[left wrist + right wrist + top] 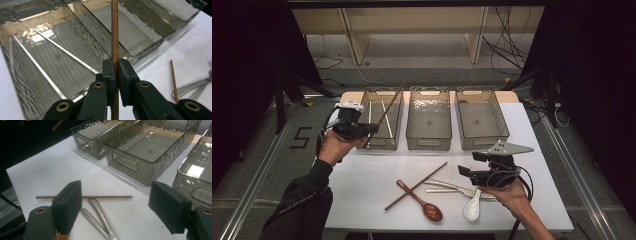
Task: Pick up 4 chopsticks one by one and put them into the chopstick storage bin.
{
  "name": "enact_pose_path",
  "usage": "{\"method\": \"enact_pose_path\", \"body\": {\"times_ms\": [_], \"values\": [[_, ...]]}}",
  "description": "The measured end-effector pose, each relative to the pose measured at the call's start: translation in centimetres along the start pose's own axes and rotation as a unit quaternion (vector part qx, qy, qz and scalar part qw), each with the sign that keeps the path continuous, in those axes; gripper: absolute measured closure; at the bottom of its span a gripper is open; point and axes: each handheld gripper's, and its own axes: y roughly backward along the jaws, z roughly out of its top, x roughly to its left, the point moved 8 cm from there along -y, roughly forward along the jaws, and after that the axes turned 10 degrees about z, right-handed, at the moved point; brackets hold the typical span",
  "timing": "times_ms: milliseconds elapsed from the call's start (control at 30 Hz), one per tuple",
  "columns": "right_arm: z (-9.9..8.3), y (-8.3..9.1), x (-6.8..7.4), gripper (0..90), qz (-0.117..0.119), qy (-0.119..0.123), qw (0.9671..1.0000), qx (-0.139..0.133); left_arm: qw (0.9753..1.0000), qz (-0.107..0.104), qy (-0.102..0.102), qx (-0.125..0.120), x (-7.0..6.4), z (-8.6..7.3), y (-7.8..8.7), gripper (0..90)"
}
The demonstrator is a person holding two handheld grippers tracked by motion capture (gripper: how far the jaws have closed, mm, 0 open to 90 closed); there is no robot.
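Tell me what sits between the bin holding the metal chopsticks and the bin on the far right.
A third bin, the middle bin, stands between the left bin and the right bin. The high view shows nothing lying in it.

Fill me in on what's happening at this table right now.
A person is sorting utensils into three clear bins. The left gripper is shut on a wooden chopstick, holding it tilted over the left bin, where two metal chopsticks already lie. The right gripper is open, hovering near the utensils left on the table: another wooden chopstick, a brown spoon, a white spoon and two metal utensils. The middle bin and right bin look empty.
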Motion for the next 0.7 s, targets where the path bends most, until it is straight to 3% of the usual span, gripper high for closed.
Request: {"method": "enact_pose_path", "body": {"times_ms": [300, 700], "values": [[0.0, 0.0, 0.0, 27.4, 0.001, -0.001, 1.0, 0.0, 0.9996, 0.02, 0.02, -0.007, 1.8, 1.4, -0.7, 83.8], [0.0, 0.0, 0.0, 27.4, 0.002, -0.003, 1.0, 0.0, 0.9977, 0.054, 0.038, 0.01, 4.4, 2.2, -3.8, 83.7]]}}
